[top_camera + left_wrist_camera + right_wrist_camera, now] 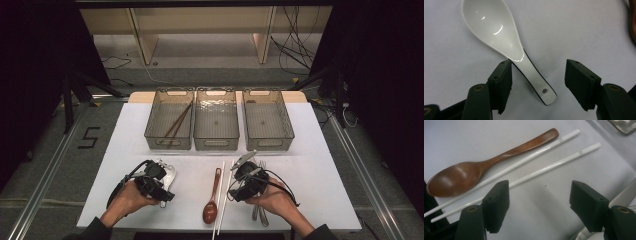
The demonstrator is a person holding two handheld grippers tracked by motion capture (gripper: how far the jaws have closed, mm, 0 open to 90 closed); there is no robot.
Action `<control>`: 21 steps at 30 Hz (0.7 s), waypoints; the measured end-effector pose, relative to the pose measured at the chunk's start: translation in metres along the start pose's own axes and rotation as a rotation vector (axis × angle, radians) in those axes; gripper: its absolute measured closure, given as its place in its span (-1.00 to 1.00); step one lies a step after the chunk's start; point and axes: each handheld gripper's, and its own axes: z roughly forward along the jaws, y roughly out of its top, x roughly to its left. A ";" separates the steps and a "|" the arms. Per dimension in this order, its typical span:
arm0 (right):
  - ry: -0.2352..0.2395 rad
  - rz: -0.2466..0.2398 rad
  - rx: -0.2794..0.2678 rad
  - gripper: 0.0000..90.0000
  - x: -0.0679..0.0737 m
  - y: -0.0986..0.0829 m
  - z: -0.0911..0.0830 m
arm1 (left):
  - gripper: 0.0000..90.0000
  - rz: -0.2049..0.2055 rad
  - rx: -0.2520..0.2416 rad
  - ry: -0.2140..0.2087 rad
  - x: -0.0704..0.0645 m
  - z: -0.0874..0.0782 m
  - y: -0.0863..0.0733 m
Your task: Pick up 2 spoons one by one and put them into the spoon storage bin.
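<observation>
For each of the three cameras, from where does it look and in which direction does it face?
High view: above the person's side, facing forward and down on the white table and three bins; both forearms, the left gripper and right gripper show.
Left gripper view: rides the left gripper, looking down between its open jaws at a white ceramic spoon.
Right gripper view: rides the right gripper, looking between its open jaws at a wooden spoon and white chopsticks.
Shared: the wooden spoon and chopsticks also lie mid-table in the high view.
</observation>
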 end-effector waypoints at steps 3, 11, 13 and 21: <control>-0.001 0.024 0.025 -0.25 0.000 0.007 0.009 | -0.19 0.001 -0.005 -0.002 -0.001 -0.002 -0.001; -0.022 0.091 0.075 -0.24 -0.001 0.020 0.031 | -0.26 0.010 -0.015 -0.003 -0.002 -0.006 -0.003; -0.024 0.099 0.088 -0.23 -0.001 0.022 0.035 | -0.26 0.008 -0.018 -0.003 -0.002 -0.006 -0.004; -0.031 0.086 0.157 -0.23 0.003 0.023 0.045 | -0.30 0.003 -0.021 -0.007 -0.002 -0.007 -0.005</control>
